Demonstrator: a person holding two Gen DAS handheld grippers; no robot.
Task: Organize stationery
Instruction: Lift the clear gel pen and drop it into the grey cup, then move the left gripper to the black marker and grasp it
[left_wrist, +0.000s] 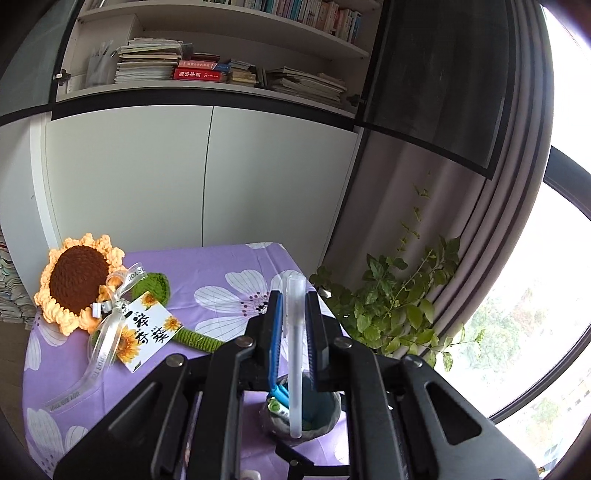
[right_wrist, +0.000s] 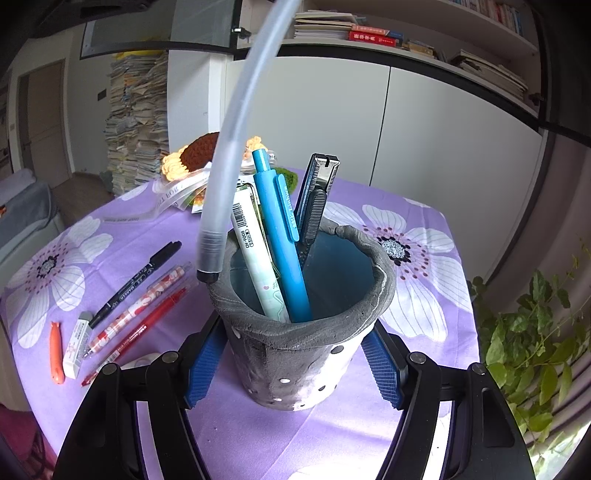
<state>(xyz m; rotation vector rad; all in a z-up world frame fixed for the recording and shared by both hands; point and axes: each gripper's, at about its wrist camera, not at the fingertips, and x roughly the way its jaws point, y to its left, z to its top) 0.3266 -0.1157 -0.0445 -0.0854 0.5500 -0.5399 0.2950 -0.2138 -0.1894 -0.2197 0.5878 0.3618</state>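
My left gripper (left_wrist: 293, 300) is shut on a translucent white pen (left_wrist: 295, 350), held upright above the grey pen holder (left_wrist: 325, 413). In the right wrist view that white pen (right_wrist: 236, 129) slants down, and its dark tip is at the left rim of the pen holder (right_wrist: 384, 280). My right gripper (right_wrist: 293, 360) is shut on the holder, a blue pad on each side. A blue pen (right_wrist: 280, 236), a white-green pen (right_wrist: 255, 254) and a utility knife (right_wrist: 317, 199) stand inside. A black marker (right_wrist: 136, 280), a patterned pen (right_wrist: 140, 306), a red pen (right_wrist: 136, 336) and an eraser (right_wrist: 77, 343) lie on the cloth at the left.
A crochet sunflower (left_wrist: 77, 280) with a ribbon and a card (left_wrist: 147, 328) lies at the far left of the purple flowered tablecloth (left_wrist: 221, 266). A leafy plant (left_wrist: 399, 314) grows past the table's right edge. A small orange object (right_wrist: 56, 352) lies by the eraser.
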